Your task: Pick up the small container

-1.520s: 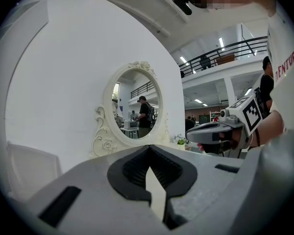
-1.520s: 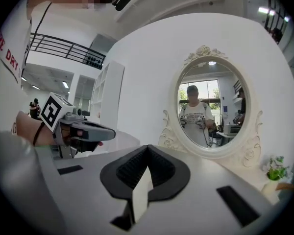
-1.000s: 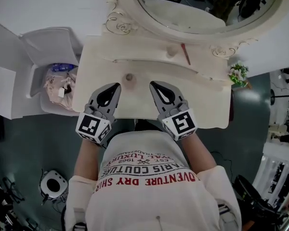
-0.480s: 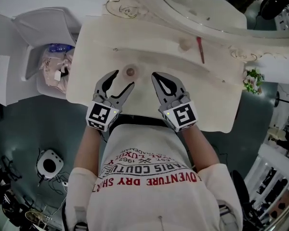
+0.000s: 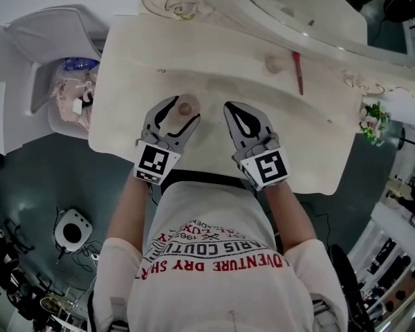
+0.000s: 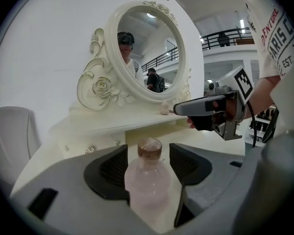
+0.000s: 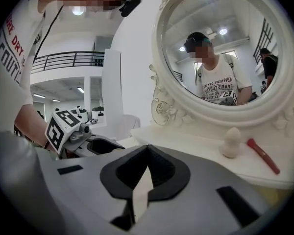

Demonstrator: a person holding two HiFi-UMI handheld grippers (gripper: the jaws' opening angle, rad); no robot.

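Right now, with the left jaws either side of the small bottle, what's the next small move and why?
Probably close the left gripper on the small container. Its jaws are opening, the container stands upright between them, and they do not press on it yet. The right gripper is shut and empty, off to the side, so the left one looks best placed to grip.

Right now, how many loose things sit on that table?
3: small bottle between the left tool's opening jaws; pale knob on the shelf; red stick beside it. Tools may hide more.
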